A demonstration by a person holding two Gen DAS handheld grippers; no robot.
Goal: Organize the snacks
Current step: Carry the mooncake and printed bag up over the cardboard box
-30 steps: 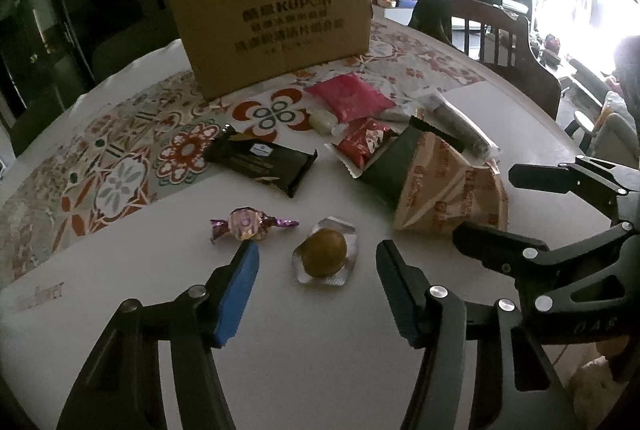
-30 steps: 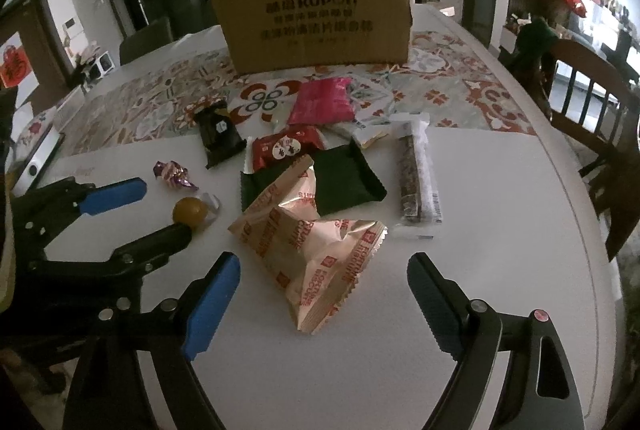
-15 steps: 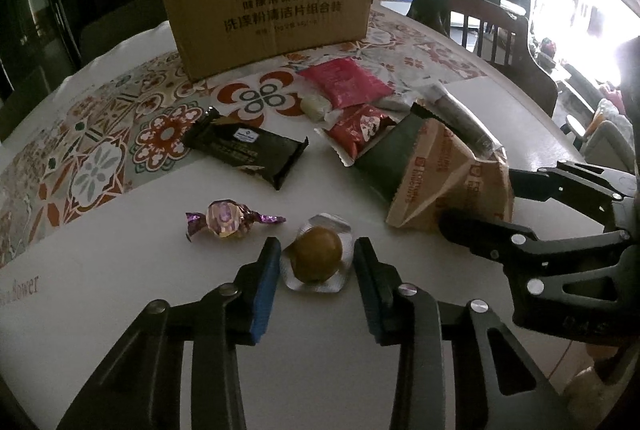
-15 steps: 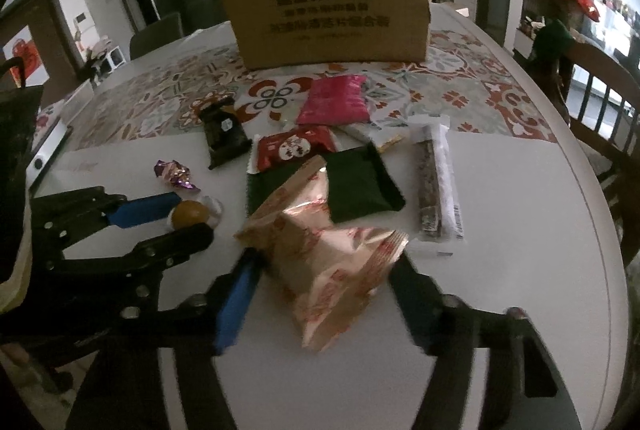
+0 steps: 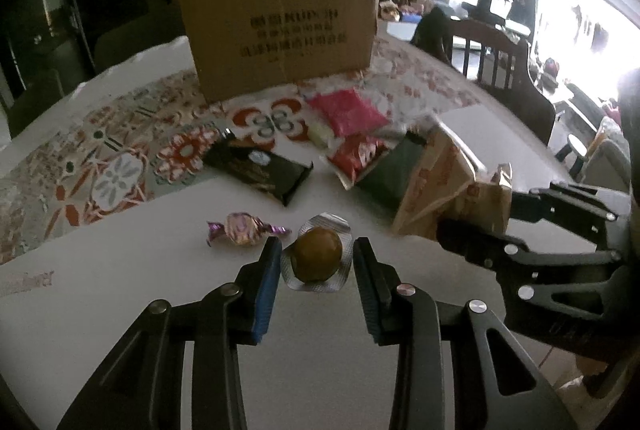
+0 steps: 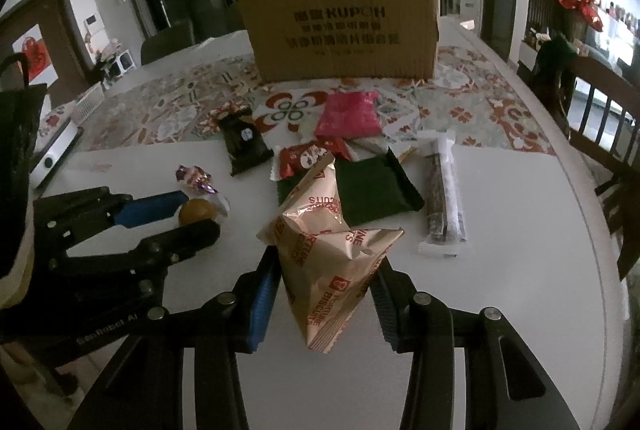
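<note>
Pinching crinkled foil biscuit bag [image 6: 332,250] — right hand-held gripper [image 6: 324,294].

Readable words on the box, the biscuit bag and one gripper

The cardboard box [image 6: 340,25] at the far edge of the table carries "KUPOH" in dark print, with lines of Chinese characters under it that are too blurred for me to read. The tan foil bag [image 6: 332,250] near the front edge of the table shows "FORTUNE BISCUITS" in red, printed more than once and seen upside down from the right wrist view. On the black body of the left gripper [image 6: 196,211] there is pale lettering that looks like "SenRobot AI", though the first word is not sharp. The other wrappers carry print too small to read.
</note>
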